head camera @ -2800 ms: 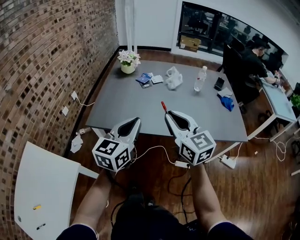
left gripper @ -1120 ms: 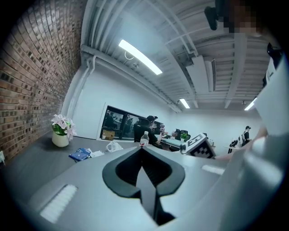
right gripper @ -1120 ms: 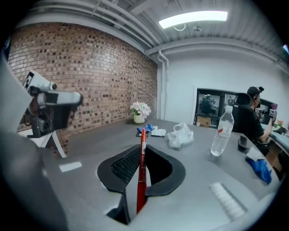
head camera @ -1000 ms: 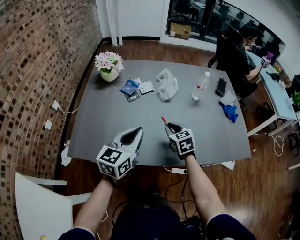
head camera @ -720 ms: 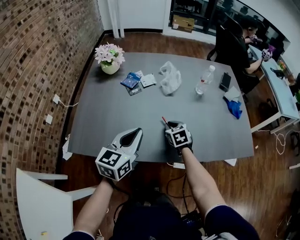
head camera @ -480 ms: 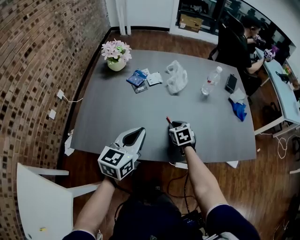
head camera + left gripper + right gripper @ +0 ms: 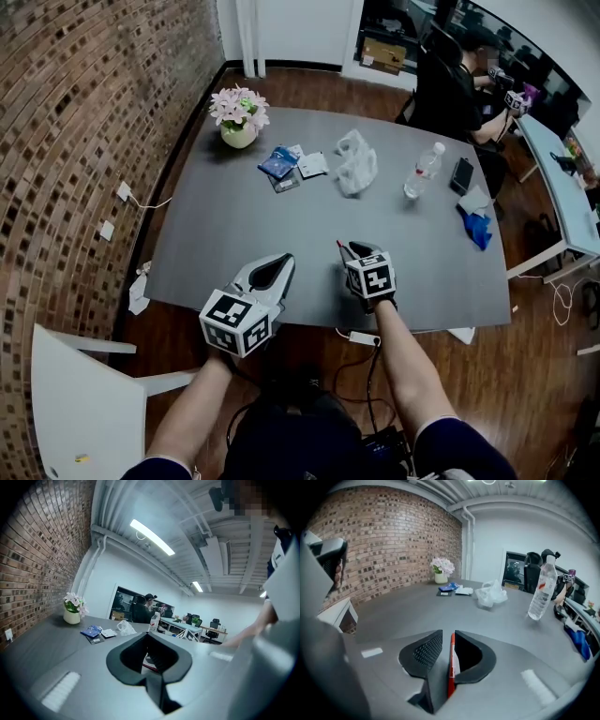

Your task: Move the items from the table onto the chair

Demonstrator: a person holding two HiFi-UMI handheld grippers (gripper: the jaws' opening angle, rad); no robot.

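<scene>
Head view shows the grey table (image 7: 234, 234) with both grippers at its near edge and the white chair (image 7: 80, 403) standing on the floor at lower left, beside the brick wall (image 7: 75, 141) and well apart from the items on the tabletop. Right gripper (image 7: 352, 251) has its jaws drawn in almost fully onto a thin red pen (image 7: 340, 246), whose tip projects beyond them toward the far side of the table; right gripper view confirms the red pen (image 7: 451, 663) lying lengthwise between the jaws of that gripper (image 7: 447, 633), pressed against the right-hand jaw. Whether the pen touches the tabletop cannot be determined. Left gripper (image 7: 279, 261) hangs just beside the right one; left gripper view shows its jaw tips (image 7: 147, 633) meeting, with nothing held between them. Remaining on the far half of the table: a flower pot (image 7: 239, 133) at the left corner, blue packets (image 7: 278, 162), a white plastic bag (image 7: 356, 161), a water bottle (image 7: 424, 171) standing upright, a dark phone (image 7: 462, 174) and a blue cloth (image 7: 478, 228) near the right edge
</scene>
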